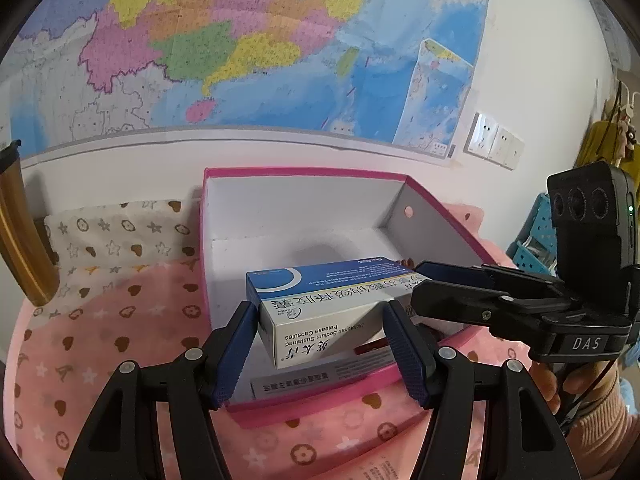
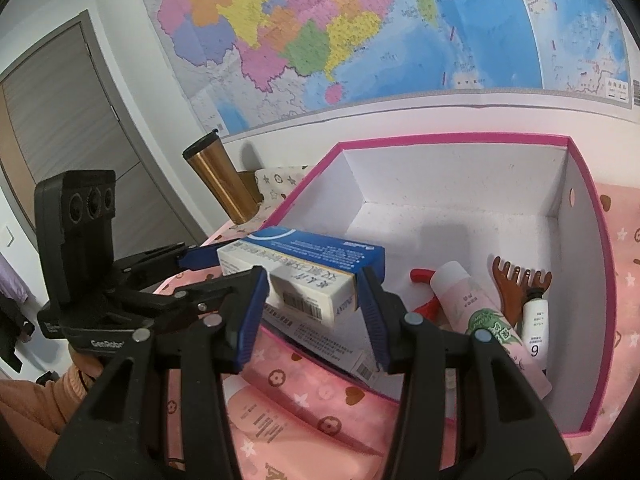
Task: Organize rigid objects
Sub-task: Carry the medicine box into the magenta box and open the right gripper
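1. Pink storage box, white inside, sits open on a pink patterned cloth covering the surface. Wall map behind, copper travel mug off to one side, outside the box.
2. Already inside the box, judged as done: a flat white carton lying along the near wall, a long pink-and-white tube, a brown wooden comb, a small white tube marked 6, and a red item, mostly hidden. Much of the floor at the far end is bare.
3. Blue-and-white medicine box hangs over the box's near part, above the flat carton, not yet set down.
4. Left gripper is clamped on the medicine box across its short width, pads pressing both sides.
5. Right gripper is clamped on the same medicine box from its barcoded end. So 2 grips on 1 item.
6. Left to do, by my reading: lower and release this box. A pink packet lies on the cloth outside the near wall; possibly next, cannot confirm.
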The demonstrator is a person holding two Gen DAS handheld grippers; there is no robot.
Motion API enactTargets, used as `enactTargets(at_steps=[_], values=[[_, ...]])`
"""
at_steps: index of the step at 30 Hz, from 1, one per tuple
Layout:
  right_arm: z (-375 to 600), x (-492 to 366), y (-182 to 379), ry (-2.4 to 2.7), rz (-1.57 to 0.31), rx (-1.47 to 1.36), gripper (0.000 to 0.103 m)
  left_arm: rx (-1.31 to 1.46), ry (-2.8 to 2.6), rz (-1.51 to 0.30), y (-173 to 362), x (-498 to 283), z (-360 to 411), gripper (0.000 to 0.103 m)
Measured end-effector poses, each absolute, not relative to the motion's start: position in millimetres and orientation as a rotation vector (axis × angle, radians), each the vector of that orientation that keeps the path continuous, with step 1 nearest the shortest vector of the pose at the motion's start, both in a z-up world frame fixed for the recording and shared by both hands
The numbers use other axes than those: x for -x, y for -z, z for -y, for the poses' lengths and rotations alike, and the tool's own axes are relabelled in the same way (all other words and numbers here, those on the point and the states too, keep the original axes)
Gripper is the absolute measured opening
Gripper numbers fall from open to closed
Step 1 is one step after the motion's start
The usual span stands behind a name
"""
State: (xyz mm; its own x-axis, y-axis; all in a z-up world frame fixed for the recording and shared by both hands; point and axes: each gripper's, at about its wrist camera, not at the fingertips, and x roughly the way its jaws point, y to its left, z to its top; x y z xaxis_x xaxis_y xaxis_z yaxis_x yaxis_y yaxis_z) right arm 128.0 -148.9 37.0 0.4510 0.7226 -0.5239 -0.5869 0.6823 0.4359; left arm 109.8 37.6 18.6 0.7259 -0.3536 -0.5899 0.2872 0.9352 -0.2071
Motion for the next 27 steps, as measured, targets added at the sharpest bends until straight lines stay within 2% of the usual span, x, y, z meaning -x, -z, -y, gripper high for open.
enactTargets(at_steps=[8, 10, 11, 27], values=[[145, -132, -30, -0.813, -0.765, -0.201, 0.05, 0.094, 0.35, -0.692, -11, -116, -38, 0.065], [143, -133, -28, -0.856, -0.778, -0.224, 0.038, 0.09, 0.365, -0.704, -9, -118, -34, 0.058], [140, -133, -26, -0.869, -0.786, -0.228, 0.037, 0.071, 0.353, -0.704, -8, -119, -32, 0.057], [158, -131, -22, -0.808, -0.812, -0.255, 0.037, 0.06, 0.305, -0.646, -17, -95, -41, 0.06]])
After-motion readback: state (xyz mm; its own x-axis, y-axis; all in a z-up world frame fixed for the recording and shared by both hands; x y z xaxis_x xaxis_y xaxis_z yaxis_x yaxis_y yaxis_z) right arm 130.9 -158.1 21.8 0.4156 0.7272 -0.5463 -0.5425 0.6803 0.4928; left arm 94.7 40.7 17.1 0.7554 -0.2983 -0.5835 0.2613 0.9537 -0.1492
